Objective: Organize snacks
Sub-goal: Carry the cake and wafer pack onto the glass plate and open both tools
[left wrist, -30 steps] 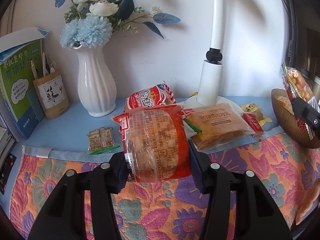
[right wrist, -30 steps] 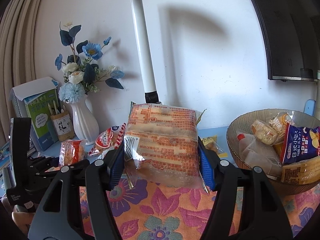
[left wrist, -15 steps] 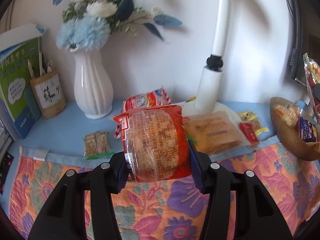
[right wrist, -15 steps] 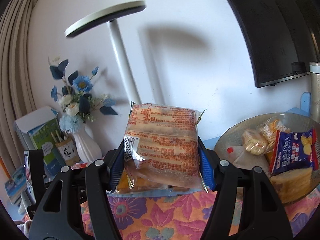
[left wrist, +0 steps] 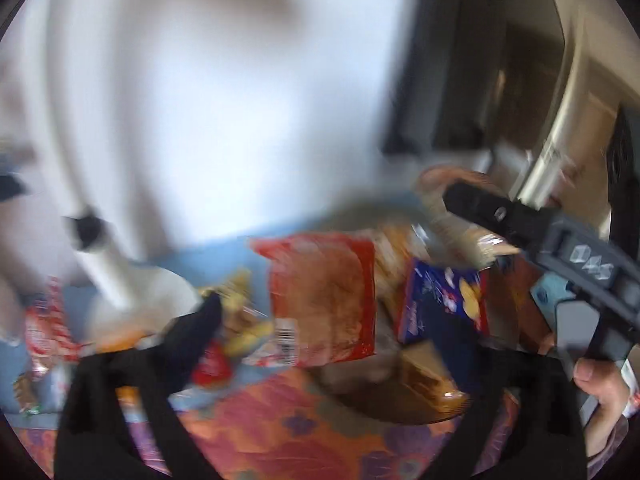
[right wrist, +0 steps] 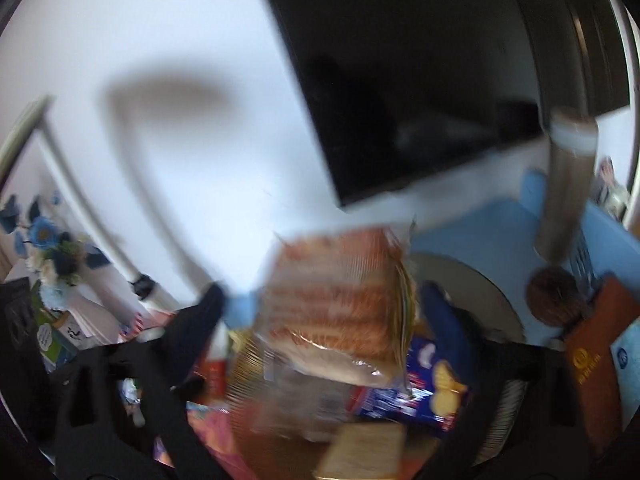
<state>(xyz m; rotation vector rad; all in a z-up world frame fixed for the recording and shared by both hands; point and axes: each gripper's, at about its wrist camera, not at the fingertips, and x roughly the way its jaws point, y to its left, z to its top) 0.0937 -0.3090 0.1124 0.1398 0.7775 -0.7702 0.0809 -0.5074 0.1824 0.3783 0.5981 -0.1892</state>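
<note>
Over a floral cloth (left wrist: pixel 304 436) and brown bowl (left wrist: pixel 420 412), both views blur. Left gripper (left wrist: pixel 324 312) spread wide, red packet (left wrist: pixel 324 300) loose between; right gripper (right wrist: pixel 320 312) likewise around orange packet (right wrist: pixel 340 300).

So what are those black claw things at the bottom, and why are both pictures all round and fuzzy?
The black claws are grabbers with two fingers each. A person holds one in each hand. Each grabber has a tiny camera looking forward along its fingers, so one picture comes from the left gripper and the other from the right gripper. The lens bends everything round, and the fuzziness is blur from quick movement.

Between the left fingers is a red snack packet. Between the right ones is an orange-printed packet. Both jaws look spread wider than their packets, though the blur hides whether anything touches.

Below is a brown glass bowl holding a blue biscuit packet, on a flowered cloth. A white lamp stands to the left.
</note>
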